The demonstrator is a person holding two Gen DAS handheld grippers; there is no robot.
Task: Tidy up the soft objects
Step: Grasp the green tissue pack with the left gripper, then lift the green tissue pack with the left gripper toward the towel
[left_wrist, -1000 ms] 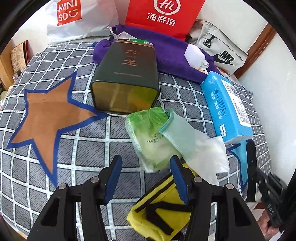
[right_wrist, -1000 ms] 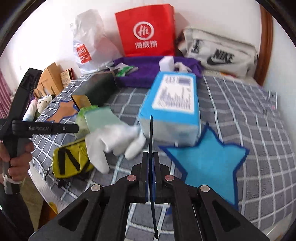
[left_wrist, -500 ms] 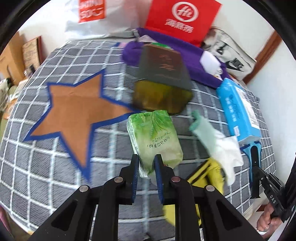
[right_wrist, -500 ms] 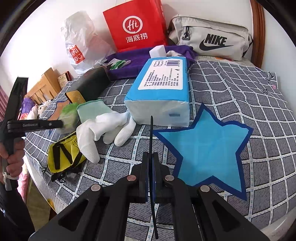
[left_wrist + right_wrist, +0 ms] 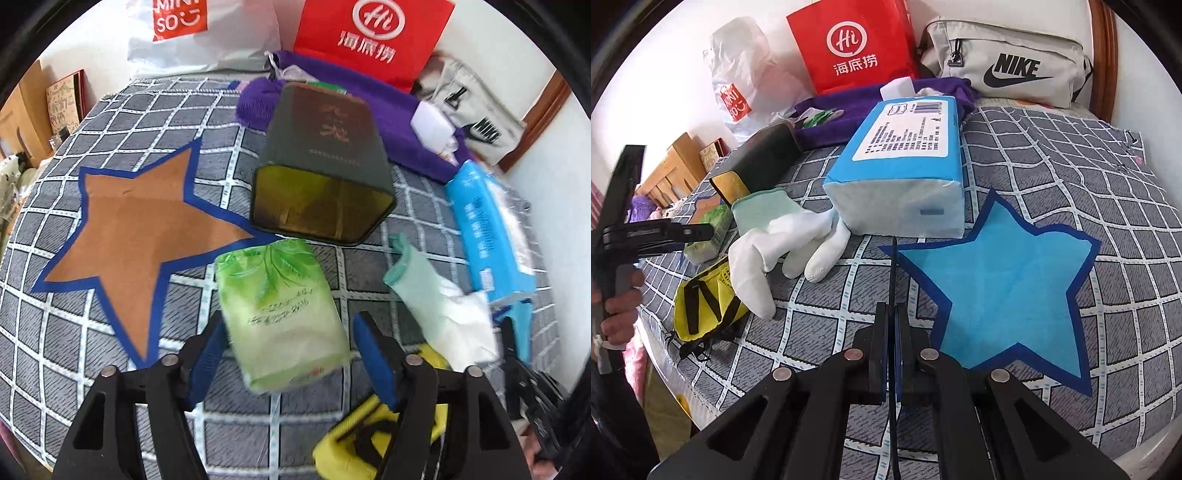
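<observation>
Since the earlier frame, the left gripper [image 5: 291, 354] has just been opening its jaws after pinching the near end of the soft green plastic-wrapped tissue pack [image 5: 280, 314]; that pack now lies between the 2 blue pads, the left pad close against its side, the right pad standing clear of it. It rests on the grey checked bedspread [image 5: 110, 354], just beside a point of the brown star patch with blue border [image 5: 147, 229] and in front of the dark green tin box [image 5: 325, 177] lying on its side. To its right lie a white glove with a mint-green cuff [image 5: 436, 295], a blue tissue pack [image 5: 491, 236] and a yellow pouch with black straps [image 5: 369, 435]. The right gripper [image 5: 894, 317] has its jaws pressed together, empty, above the bedspread next to the light blue star patch [image 5: 1004, 280].
</observation>
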